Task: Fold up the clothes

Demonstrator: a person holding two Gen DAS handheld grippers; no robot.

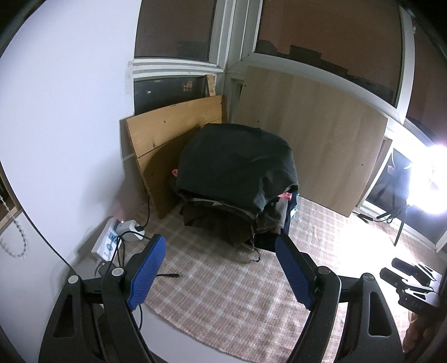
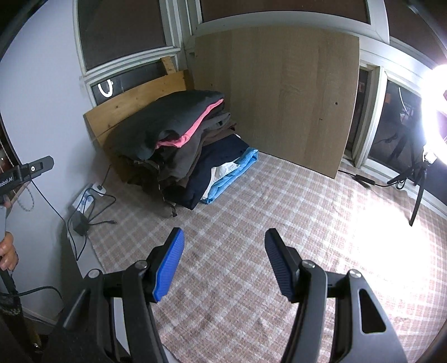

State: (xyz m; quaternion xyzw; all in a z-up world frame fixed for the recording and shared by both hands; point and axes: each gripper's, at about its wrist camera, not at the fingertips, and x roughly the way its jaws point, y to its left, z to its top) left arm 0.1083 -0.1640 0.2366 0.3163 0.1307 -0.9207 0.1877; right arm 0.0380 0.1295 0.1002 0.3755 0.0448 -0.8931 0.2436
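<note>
Both grippers point down at the plaid rug [image 2: 279,201], jaws apart and empty: left gripper [image 1: 220,251] wider, right gripper [image 2: 223,243] narrower. The clothes [image 2: 178,145] sit stacked in the corner against wooden boards [image 2: 279,92] below windows [image 1: 321,25].

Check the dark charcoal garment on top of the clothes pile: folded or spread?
Folded. The dark charcoal garment lies doubled on the clothes pile, its layered edge showing above a pink garment.

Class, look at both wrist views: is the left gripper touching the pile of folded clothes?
Apart. In the left wrist view the left gripper has open, empty jaws, with bare checked rug visible between its blue pads and the pile of folded clothes.
</note>
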